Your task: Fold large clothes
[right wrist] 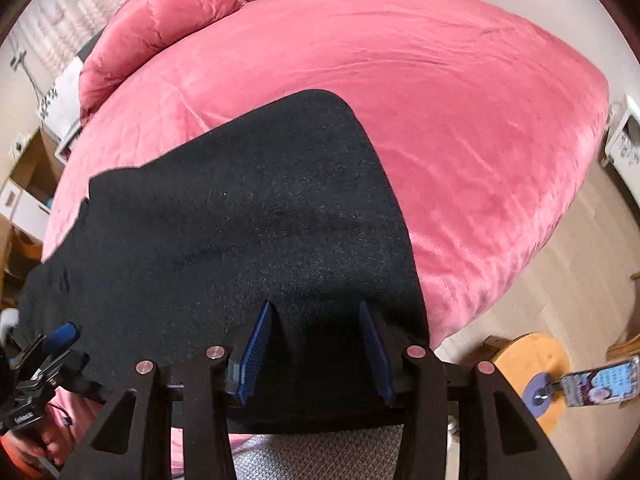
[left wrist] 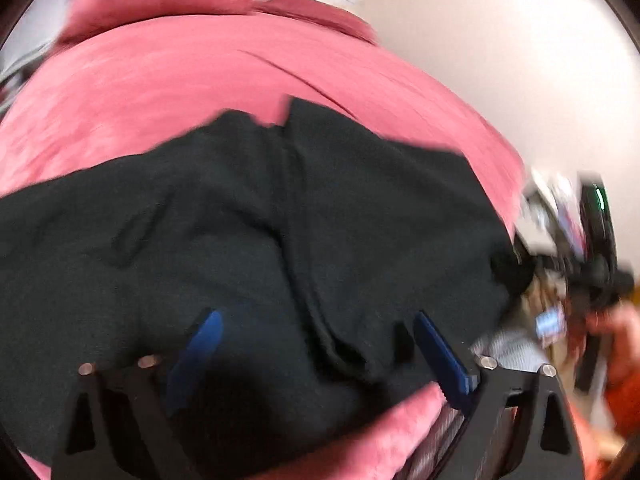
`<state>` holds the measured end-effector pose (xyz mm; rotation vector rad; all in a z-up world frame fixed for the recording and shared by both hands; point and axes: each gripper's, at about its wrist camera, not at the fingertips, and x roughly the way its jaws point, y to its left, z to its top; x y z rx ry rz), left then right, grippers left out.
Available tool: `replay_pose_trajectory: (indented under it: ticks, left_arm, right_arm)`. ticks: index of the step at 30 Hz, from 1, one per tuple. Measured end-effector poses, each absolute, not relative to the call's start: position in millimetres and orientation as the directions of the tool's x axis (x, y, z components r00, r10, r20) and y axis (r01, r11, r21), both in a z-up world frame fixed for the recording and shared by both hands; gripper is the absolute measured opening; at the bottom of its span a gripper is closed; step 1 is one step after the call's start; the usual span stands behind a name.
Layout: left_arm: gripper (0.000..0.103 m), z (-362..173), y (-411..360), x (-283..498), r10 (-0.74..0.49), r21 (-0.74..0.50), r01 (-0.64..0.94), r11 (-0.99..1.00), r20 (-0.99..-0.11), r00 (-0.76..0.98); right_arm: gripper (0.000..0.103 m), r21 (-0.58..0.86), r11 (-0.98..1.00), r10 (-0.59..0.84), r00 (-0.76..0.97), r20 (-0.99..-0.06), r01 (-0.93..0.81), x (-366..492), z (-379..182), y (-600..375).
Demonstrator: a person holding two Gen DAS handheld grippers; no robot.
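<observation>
A large black garment (right wrist: 240, 232) lies spread on a pink bed (right wrist: 460, 120); it also shows in the left wrist view (left wrist: 280, 220), wrinkled along a seam. My left gripper (left wrist: 316, 324) is open, its blue pads over the garment's near edge. My right gripper (right wrist: 316, 312) is open, its pads over the garment's near right edge. The left gripper shows in the right wrist view (right wrist: 48, 352) at the garment's left edge. The left wrist view is blurred.
Pink pillows (right wrist: 160, 28) lie at the head of the bed. A round wooden stool (right wrist: 532, 372) stands on the light floor at the right. Cardboard boxes (right wrist: 28, 184) and white furniture stand left of the bed. A white wall (left wrist: 500, 40) is behind it.
</observation>
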<state>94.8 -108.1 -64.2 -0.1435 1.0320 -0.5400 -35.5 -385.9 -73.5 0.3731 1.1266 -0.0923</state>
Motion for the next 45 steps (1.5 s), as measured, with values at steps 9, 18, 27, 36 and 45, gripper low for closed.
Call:
replay_pose_trajectory:
  ticks: [9, 18, 27, 36, 45]
  left_arm:
    - [0.023, -85.9, -159.0, 127.2, -0.507, -0.432, 0.341, 0.835, -0.845, 0.171]
    - [0.02, -16.8, -130.7, 99.4, -0.633, -0.513, 0.403, 0.758, -0.729, 0.262]
    - [0.079, -68.5, -162.5, 60.0, -0.439, -0.215, 0.556, 0.802, -0.844, 0.307]
    - [0.08, -19.1, -153.0, 73.9, -0.434, -0.178, 0.47, 0.865, -0.734, 0.522]
    - [0.095, -75.1, -187.7, 117.1, -0.174, 0.02, 0.354, 0.935, -0.845, 0.505]
  right_arm:
    - [0.046, 0.457, 0.737, 0.106, 0.583, -0.806, 0.498, -71.4, -49.0, -455.4]
    - [0.046, 0.441, 0.722, 0.042, 0.602, -0.798, 0.533, -80.6, -39.2, -476.4]
    - [0.049, 0.287, 0.901, 0.065, 0.552, -0.831, 0.326, -46.9, -41.2, -413.5]
    - [0.053, 0.173, 0.937, 0.003, 0.488, -0.873, 0.303, -36.0, -50.8, -406.3]
    - [0.053, 0.259, 0.951, 0.106, 0.612, -0.784, 0.167, 2.4, -27.8, -377.8]
